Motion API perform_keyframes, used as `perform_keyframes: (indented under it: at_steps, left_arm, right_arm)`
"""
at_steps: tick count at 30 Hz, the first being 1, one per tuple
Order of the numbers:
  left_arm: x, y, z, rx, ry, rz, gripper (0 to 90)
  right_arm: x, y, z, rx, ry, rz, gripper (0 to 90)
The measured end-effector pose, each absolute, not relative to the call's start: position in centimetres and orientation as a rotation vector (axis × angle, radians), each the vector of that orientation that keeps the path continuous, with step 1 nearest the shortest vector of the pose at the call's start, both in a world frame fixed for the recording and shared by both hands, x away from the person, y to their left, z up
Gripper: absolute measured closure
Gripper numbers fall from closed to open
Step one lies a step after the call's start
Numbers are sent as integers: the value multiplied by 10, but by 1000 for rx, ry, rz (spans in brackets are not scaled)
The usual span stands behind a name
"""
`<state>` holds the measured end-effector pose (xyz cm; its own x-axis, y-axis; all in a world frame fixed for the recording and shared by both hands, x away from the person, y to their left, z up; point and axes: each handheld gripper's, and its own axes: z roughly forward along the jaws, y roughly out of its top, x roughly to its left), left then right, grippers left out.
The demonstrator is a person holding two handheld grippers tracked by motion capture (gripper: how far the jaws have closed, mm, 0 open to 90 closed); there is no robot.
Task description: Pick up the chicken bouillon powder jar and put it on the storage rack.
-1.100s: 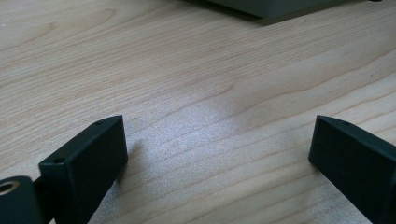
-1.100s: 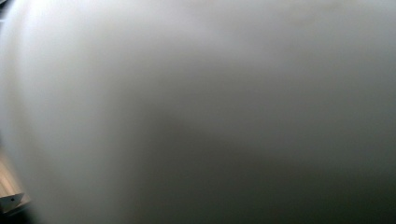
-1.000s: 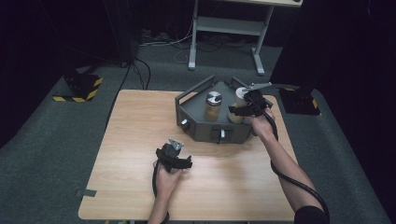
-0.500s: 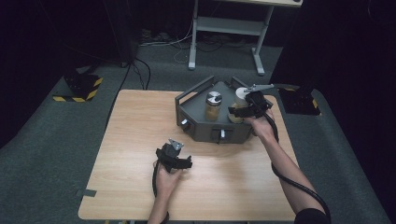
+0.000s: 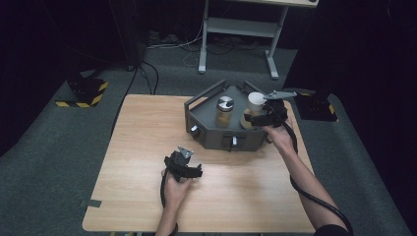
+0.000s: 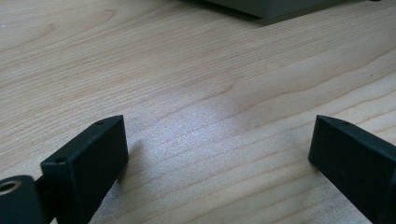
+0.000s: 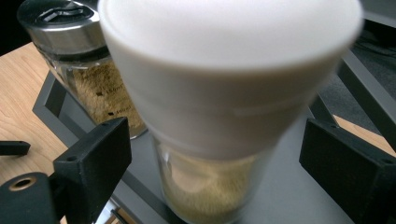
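A grey tray (image 5: 216,136) stands at the table's far right and holds two glass jars of tan powder. One jar has a white lid (image 5: 255,102) (image 7: 224,93), the other a silver lid (image 5: 224,110) (image 7: 79,42). My right gripper (image 5: 252,117) (image 7: 215,154) reaches into the tray from the right. Its jaws have just been opening and now stand on either side of the white-lidded jar, clear of the glass. My left gripper (image 5: 186,162) (image 6: 217,149) rests open over bare wood near the table's middle, with nothing between its jaws.
The wooden table (image 5: 147,123) has bare surface to the left of the tray and in front of it. The tray's front wall carries small knobs (image 5: 234,141). Behind the table a white metal stand (image 5: 236,29) sits on the dark carpet.
The right gripper's jaws have spread apart from the white-lidded jar, and the hand has edged slightly to the right. The left hand has stayed where it was.
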<state>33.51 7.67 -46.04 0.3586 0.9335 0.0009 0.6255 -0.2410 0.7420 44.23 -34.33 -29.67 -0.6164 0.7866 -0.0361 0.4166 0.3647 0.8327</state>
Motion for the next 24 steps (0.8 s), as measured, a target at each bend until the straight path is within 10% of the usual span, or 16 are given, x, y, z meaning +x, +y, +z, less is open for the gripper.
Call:
perform_keyframes:
  at_steps: [24]
  left_arm:
    - [335,77,-460,1969,1349,601,46]
  right_arm:
    - [383,-392,-325,1017,2129,1279,92]
